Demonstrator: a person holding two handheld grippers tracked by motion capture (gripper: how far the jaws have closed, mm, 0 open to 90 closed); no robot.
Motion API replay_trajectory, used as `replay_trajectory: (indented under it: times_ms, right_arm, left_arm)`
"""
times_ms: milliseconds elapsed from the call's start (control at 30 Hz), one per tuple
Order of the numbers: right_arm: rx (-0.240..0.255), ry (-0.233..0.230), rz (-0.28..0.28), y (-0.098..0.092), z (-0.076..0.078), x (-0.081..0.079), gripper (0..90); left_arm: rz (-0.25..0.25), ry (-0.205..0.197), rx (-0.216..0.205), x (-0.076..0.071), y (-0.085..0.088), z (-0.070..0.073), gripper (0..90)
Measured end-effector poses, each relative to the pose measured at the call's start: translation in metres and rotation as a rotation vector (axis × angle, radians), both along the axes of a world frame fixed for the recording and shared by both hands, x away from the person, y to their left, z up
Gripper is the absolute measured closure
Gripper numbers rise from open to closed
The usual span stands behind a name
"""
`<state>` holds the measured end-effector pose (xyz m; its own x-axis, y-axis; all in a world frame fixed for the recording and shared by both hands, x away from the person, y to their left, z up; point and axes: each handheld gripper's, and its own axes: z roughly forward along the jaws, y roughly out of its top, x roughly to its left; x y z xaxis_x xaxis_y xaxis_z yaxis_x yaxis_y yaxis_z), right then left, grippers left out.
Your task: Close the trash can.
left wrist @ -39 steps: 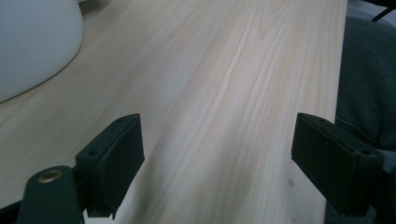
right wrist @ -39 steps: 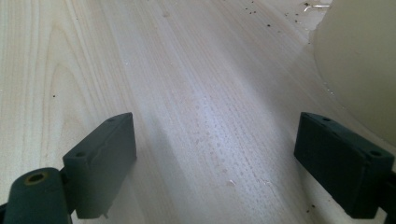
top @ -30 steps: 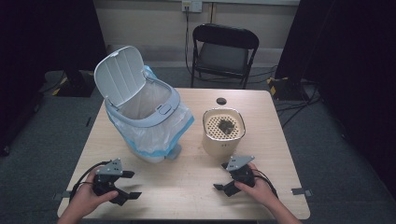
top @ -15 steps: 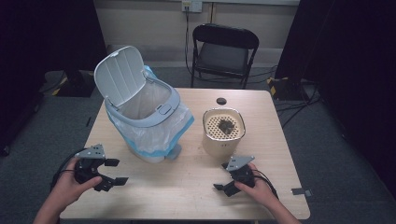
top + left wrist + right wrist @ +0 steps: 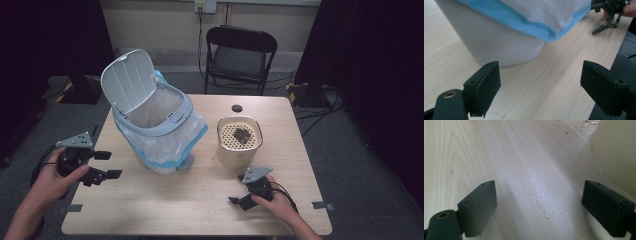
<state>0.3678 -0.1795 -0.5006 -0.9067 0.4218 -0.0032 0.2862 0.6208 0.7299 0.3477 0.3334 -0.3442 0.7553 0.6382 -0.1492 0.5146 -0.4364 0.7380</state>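
Both of our grippers stand wide open with nothing between their jaws. We carry the left gripper (image 5: 102,165) in our left hand (image 5: 52,182) at the left edge of the table (image 5: 200,210), its two black jaws pointing toward the white bin (image 5: 152,125) and clearly apart from each other. In the left gripper view the two pads (image 5: 485,86) frame bare wood, and the bin's rounded white base (image 5: 499,42) sits just ahead of them, not touched. A blue-edged plastic liner (image 5: 544,22) hangs over the bin's side above that base. Farther off in the same view we see our other gripper (image 5: 609,15) resting at the far side of the table.

We hold the right gripper (image 5: 240,192) in our right hand (image 5: 275,202) low on the table near its front edge, just in front of the cream pot (image 5: 239,142). Its jaws are spread too, and in the right gripper view the pads (image 5: 479,205) straddle plain tabletop; the pot's pale wall (image 5: 616,152) curves in at the upper right, close but not in contact. A few dark crumbs (image 5: 564,127) lie scattered on the wood near it.

From above, the bin stands left of the table's middle with its lid (image 5: 129,80) tipped up and back, the liner bunched around its rim. The pot stands to its right, well apart from it, with a perforated top and a dark clump (image 5: 242,134) lying on it. A small black disc (image 5: 237,108) lies behind the pot near the far edge.
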Motion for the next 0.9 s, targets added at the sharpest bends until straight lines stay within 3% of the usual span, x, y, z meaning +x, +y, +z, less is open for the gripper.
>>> replay_trajectory:
  times_ms: [67,200,500,767,900]
  right_arm:
    - [0.000,0.000,0.000,0.000,0.000,0.000,12.1]
    - [0.000,0.000,0.000,0.000,0.000,0.000,12.1]
    - [0.001,-0.001,-0.001,0.000,0.000,0.000,12.1]
    - [0.001,-0.001,-0.001,0.000,0.000,0.000,12.1]
    - [0.001,-0.001,-0.001,0.000,0.000,0.000,12.1]
  left_arm:
    - [0.011,-0.007,0.008,0.003,0.002,0.008,16.1]
    - [0.015,-0.015,-0.019,0.009,0.004,0.023,16.1]
    - [0.023,-0.022,0.012,0.026,0.000,0.046,16.2]
    - [0.040,-0.042,-0.011,0.039,0.003,0.061,16.3]
    - [0.036,-0.055,0.004,0.045,0.006,0.072,16.3]
